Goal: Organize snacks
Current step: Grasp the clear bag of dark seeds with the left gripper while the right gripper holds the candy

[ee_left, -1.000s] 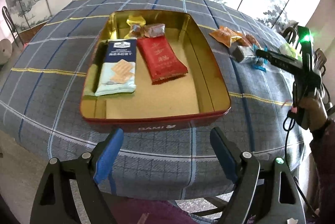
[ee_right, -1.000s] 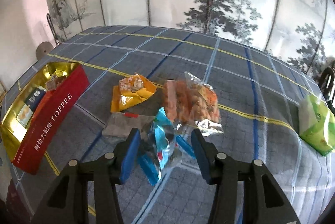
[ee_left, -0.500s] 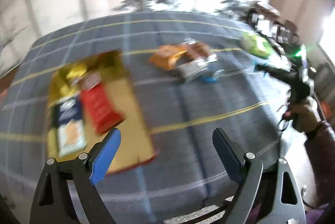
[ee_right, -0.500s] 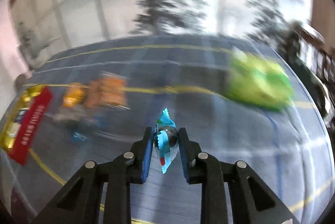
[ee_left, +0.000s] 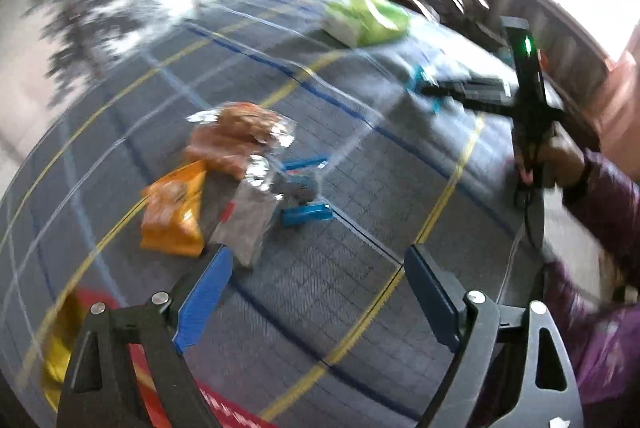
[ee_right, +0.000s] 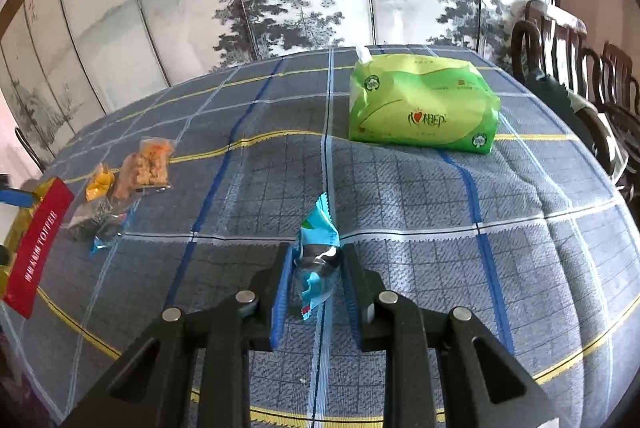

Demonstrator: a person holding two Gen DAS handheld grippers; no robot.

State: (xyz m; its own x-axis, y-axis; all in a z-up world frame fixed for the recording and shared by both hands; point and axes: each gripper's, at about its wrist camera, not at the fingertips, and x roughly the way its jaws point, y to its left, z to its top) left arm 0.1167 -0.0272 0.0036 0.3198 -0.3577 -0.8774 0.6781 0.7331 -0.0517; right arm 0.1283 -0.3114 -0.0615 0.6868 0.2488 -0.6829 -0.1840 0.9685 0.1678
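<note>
Lifted off the pile a second ago, the blue candy now sits pinched in the right claw, held upright above the tabletop with its long axis running up and down between the pads and one crimped end poking out above them. That claw has swung away to the right, so it now faces the green tissue pack rather than the snacks.

What matters for the next move is where the tin lies from the candy: far off to the claw's left, at the very edge of the right wrist view, with the remaining snack pile between the two. By my reckoning the candy must travel back leftward, over or past that pile, before it can be dropped in.

Meanwhile the left claw has turned from the tin towards the pile; its jaws stand wide apart with nothing in them, hovering close to the orange packet and the silvery wrapper. It is plainly the nearer one to both pile and tin, though that view is blurred.
</note>
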